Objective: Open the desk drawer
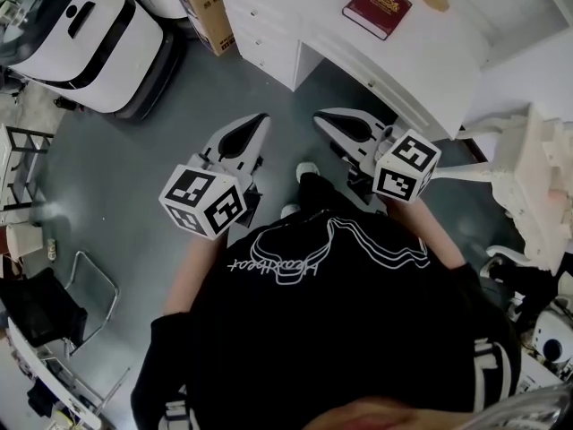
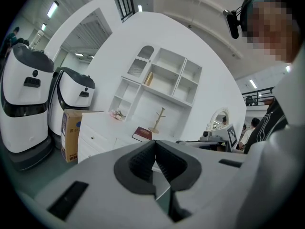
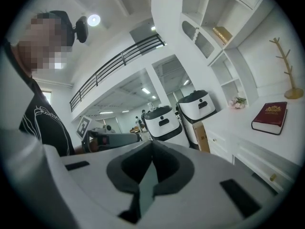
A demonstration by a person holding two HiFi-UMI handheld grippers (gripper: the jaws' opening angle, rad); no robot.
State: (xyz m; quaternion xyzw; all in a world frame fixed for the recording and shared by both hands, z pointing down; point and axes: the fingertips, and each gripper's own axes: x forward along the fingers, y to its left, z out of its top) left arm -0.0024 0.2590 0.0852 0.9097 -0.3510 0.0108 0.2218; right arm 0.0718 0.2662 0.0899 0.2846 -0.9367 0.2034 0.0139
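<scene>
Head view looks down past the person's black shirt (image 1: 349,330) to both tools held over the grey floor (image 1: 134,150). The left tongs (image 1: 258,122) and right tongs (image 1: 322,116) each have their jaws pressed together on nothing. Beyond them stands the white worktop (image 1: 430,52), whose drawers (image 1: 253,18) look closed and are well apart from either tip. A red book (image 1: 377,8) lies on top. To do this well, one pair probably must part before reaching a drawer's handle, too small to make out, then clamp squarely and pull straight back.
</scene>
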